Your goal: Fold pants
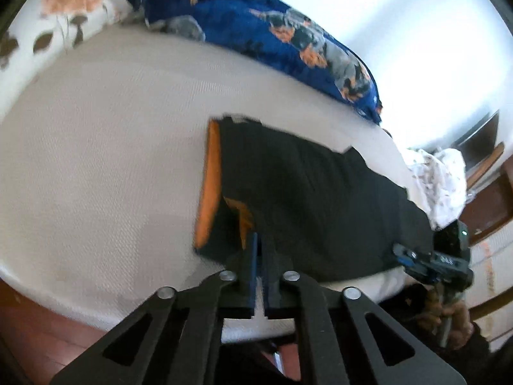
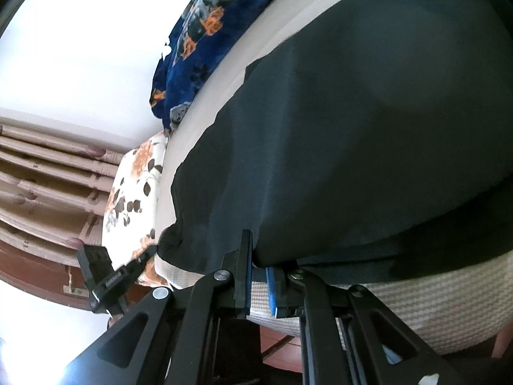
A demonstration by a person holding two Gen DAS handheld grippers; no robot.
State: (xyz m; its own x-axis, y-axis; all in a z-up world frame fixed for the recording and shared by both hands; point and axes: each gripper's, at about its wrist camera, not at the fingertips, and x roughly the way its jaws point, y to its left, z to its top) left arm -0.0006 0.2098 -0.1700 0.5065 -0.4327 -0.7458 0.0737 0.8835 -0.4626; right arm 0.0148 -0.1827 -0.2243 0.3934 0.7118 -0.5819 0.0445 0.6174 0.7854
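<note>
While the black pants (image 1: 307, 199) lie flat on the bed (image 1: 105, 147), the left claw (image 1: 260, 240) and right claw (image 2: 258, 256) each pinch their near hem.

Two fisheye views, each looking forward and downward along a handheld gripper at a bed (image 1: 96, 147). The left wrist camera sits at the bed's near edge, facing across the mattress toward a blue floral blanket (image 1: 272, 32) at the far side; black pants (image 1: 304, 199) lie just ahead. The right wrist camera is much closer, rolled sideways, its view filled by the pants (image 2: 368, 128). Both views share the pants, the blanket (image 2: 198, 48) and a floral pillow (image 2: 134, 186); each catches the other gripper at the pants' edge.
</note>
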